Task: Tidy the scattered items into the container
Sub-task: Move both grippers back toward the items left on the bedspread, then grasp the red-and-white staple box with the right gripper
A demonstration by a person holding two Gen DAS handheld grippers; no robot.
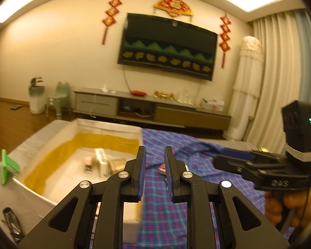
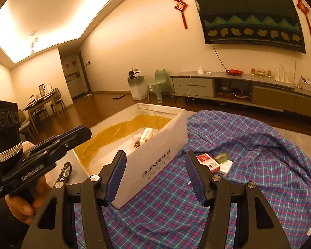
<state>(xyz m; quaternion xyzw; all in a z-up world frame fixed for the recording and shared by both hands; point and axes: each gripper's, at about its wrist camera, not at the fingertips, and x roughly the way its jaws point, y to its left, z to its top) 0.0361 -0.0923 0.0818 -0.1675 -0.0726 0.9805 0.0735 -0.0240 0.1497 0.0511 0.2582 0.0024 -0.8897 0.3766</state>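
A white foam box with yellow lining stands on the left and holds several small packets. A red and white packet and a white box with a green item lie on the blue plaid cloth just right of the foam box. My left gripper is open and empty, above the box's right wall; the red packet peeks between its fingers. My right gripper is open and empty, hovering over the box's near corner, left of the packets.
Glasses lie on the grey surface left of the box. A green clip-like piece sits on the box's left rim. A TV cabinet, green stool and bin stand behind.
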